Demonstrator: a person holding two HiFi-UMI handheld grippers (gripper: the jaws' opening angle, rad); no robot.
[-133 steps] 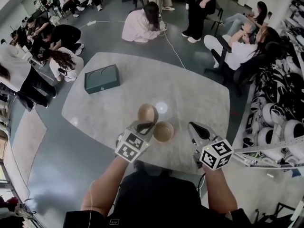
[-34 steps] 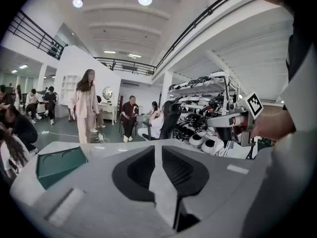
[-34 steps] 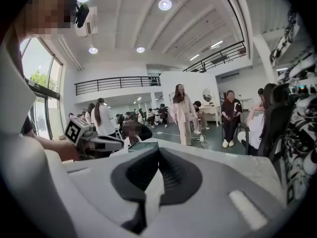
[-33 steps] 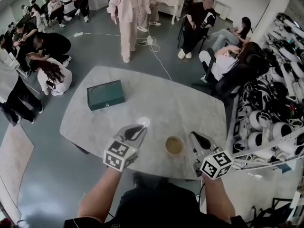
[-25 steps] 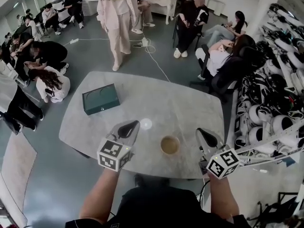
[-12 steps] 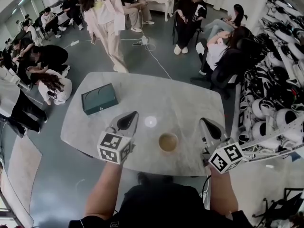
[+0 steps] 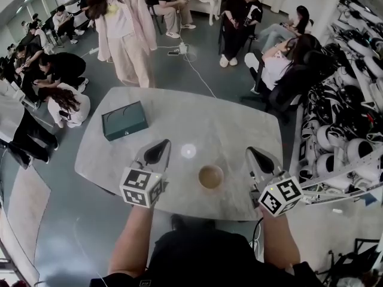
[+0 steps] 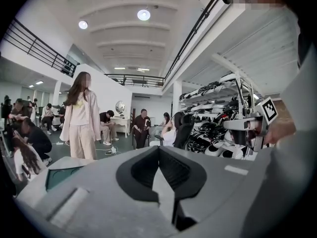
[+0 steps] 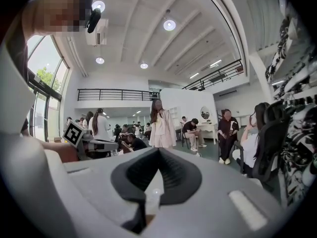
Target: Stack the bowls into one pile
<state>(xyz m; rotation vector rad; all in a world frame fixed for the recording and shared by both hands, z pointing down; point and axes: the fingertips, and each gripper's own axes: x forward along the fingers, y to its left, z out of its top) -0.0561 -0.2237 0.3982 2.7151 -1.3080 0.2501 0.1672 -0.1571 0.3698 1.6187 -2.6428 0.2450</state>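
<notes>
Left gripper [image 7: 157, 150] and right gripper [image 7: 255, 156], both closed and empty, flank the bowls [image 7: 210, 176].

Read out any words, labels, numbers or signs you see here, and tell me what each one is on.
No readable text anywhere.
Cube on the left tool: black-and-white square markers, no letters or digits.
Cube on the right tool: the same kind of markers.
Green box: no label I can make out.
Bowls: no print visible.
</notes>
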